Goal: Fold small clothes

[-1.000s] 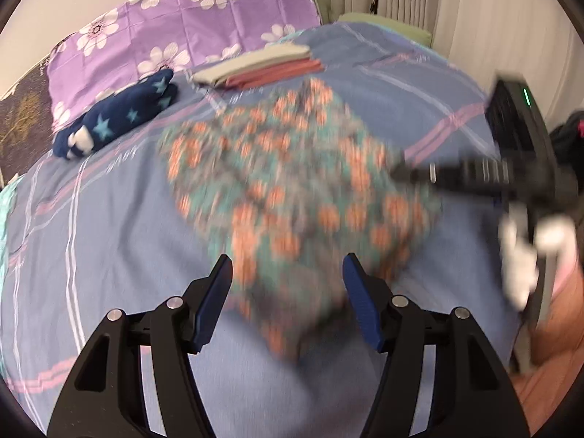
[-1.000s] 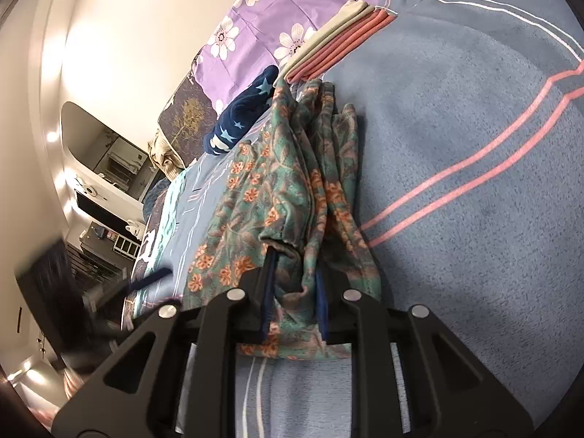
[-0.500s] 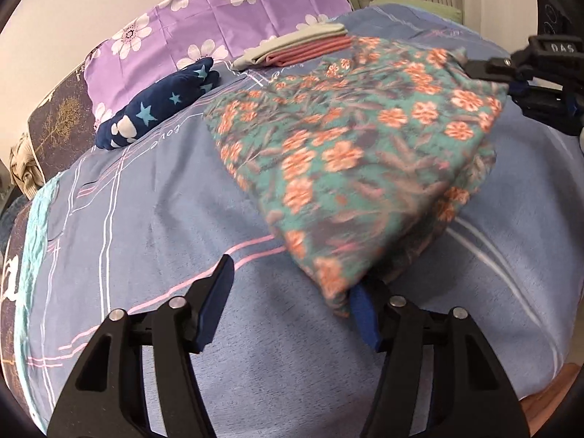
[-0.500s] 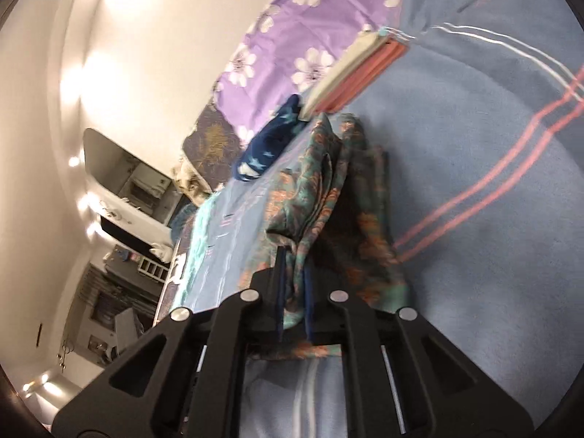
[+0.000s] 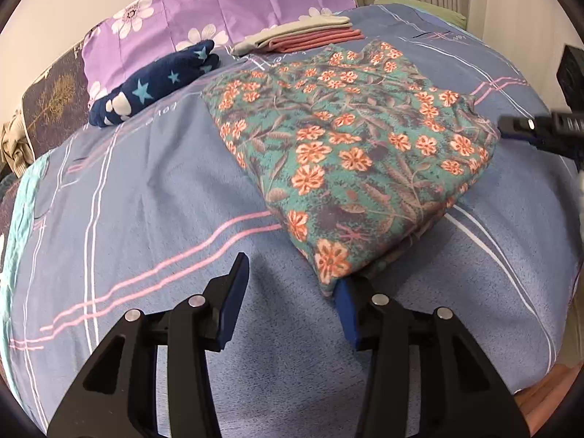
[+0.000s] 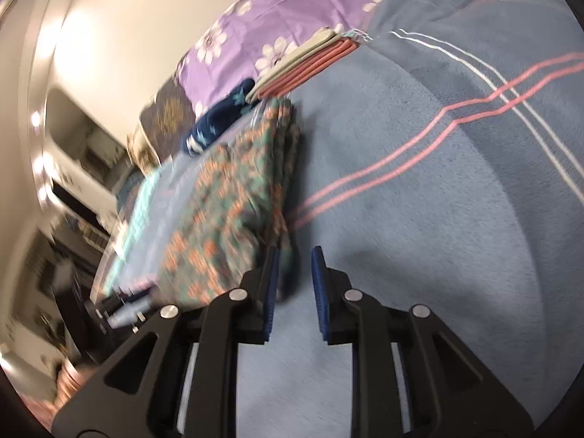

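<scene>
A: Left gripper?
B: Jaws apart, just been closing. Nothing gripped. Near corner of the floral garment draped over the tip of one blue pad; other pad over bare bedspread.

A: Right gripper?
B: Jaws narrowly parted, just been opening. Nothing clamped between the pads. Near corner of the floral garment just beside one pad, maybe brushing it; hard to say through the blur. Other pad above bare bedspread.

A: And the garment itself?
B: Folded into a rough rectangle, lying flat on the blue bedspread. Teal with orange flowers. Several layers visible along its edge in the right wrist view. Seen from the left wrist view, right gripper just off the far right edge of the cloth.

A: Farther out?
B: Navy star-print item beyond the garment, near the purple flowered pillow. Stack of folded clothes, grey over pink, at the head of the bed, close to the garment's far edge. Same stack and star-print item visible from the right wrist view, plus the pillow. Room beyond the bed blurred.
</scene>
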